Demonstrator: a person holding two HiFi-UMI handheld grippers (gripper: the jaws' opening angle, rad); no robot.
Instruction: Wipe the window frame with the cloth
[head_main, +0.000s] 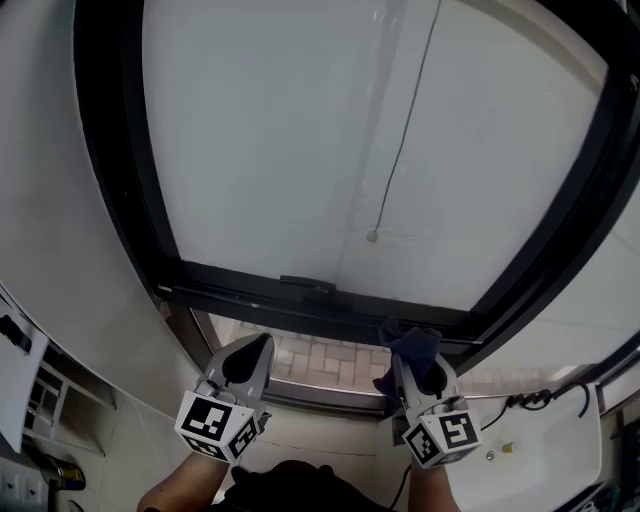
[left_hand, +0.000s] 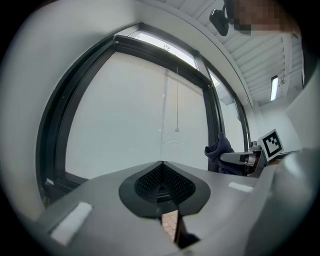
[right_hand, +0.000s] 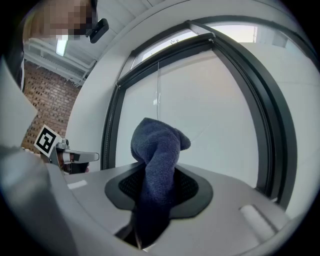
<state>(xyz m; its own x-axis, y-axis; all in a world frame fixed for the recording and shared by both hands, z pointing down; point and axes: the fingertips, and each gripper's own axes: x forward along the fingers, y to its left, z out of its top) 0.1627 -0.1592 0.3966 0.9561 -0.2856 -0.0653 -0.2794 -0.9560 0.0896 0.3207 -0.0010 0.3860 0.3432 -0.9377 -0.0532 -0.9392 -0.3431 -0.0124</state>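
Cloth (right_hand: 156, 165), dark blue, is pinched between the closed jaws of the right gripper (head_main: 418, 362). Its bunched end pokes out by the lower rail of the black window frame (head_main: 300, 300). The left gripper (head_main: 250, 355) has its jaws together on nothing, near the same rail.

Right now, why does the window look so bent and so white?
Head view: the wide lens bows the window frame; the pane glows evenly white. Right gripper view: black rounded corners, the cloth dark against the light. Left gripper view: same curving.

cloth (head_main: 408, 347) against window frame (head_main: 330, 305)
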